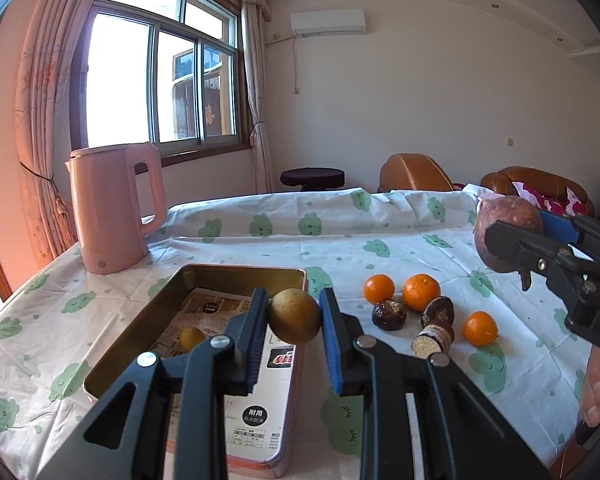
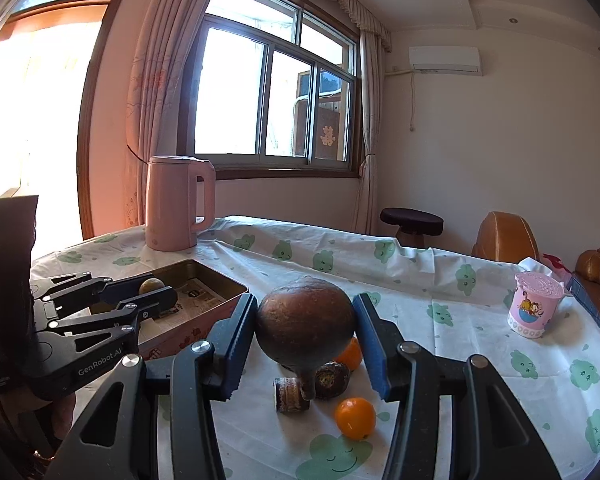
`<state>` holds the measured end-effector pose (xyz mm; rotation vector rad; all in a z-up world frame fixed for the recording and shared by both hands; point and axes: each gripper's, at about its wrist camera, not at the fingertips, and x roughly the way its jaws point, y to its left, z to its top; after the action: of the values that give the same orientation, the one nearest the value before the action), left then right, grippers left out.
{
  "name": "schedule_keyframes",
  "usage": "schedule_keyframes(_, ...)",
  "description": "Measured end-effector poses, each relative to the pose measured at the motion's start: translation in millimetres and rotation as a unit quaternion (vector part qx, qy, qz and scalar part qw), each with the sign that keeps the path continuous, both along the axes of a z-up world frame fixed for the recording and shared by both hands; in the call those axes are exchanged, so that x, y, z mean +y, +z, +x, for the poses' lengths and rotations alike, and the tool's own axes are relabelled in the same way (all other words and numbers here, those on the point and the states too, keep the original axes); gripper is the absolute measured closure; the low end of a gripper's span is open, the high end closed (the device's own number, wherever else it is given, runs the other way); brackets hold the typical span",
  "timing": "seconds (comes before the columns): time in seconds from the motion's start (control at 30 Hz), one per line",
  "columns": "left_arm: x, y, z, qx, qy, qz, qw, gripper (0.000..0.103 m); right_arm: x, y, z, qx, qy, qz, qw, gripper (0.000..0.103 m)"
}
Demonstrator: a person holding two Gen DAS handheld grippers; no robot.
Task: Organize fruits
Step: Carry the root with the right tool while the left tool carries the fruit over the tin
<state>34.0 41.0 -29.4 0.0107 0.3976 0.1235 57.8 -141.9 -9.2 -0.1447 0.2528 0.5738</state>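
Note:
My left gripper (image 1: 294,316) is shut on a small yellow-brown round fruit (image 1: 295,316) and holds it above the right edge of a rectangular metal tin (image 1: 140,316). A second small yellow fruit (image 1: 192,338) lies inside the tin. My right gripper (image 2: 305,330) is shut on a large brown round fruit (image 2: 305,326) with a stem pointing down, held above the table; it shows at the right of the left wrist view (image 1: 506,232). On the cloth lie three oranges (image 1: 421,292) and three dark brown fruit pieces (image 1: 389,314). The left gripper shows over the tin (image 2: 204,300) in the right wrist view (image 2: 156,292).
A pink kettle (image 1: 114,208) stands at the table's back left, behind the tin. A pink lidded cup (image 2: 534,304) stands at the right of the table. The table has a white cloth with green prints (image 1: 260,232). A stool and brown sofas stand beyond it.

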Motion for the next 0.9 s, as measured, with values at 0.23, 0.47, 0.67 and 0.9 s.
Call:
schedule_keyframes(0.23, 19, 4, 5, 0.006, 0.019, 0.002, 0.9998, 0.075, 26, 11, 7, -0.001, 0.023, -0.01, 1.0, 0.052)
schedule_keyframes(0.47, 37, 5, 9, 0.009, 0.034, 0.003, 0.9994, 0.075, 52, 17, 16, 0.001, 0.045, -0.016, 0.999, 0.052)
schedule_keyframes(0.67, 51, 3, 16, 0.019, 0.044, 0.006, 0.9988, 0.075, 74, 18, 20, 0.003, 0.06, -0.027, 0.998, 0.052)
schedule_keyframes(0.9, 61, -4, 22, 0.031, 0.05, 0.003, 0.9983, 0.075, 95, 8, 26, 0.014, 0.067, -0.04, 0.997, 0.051)
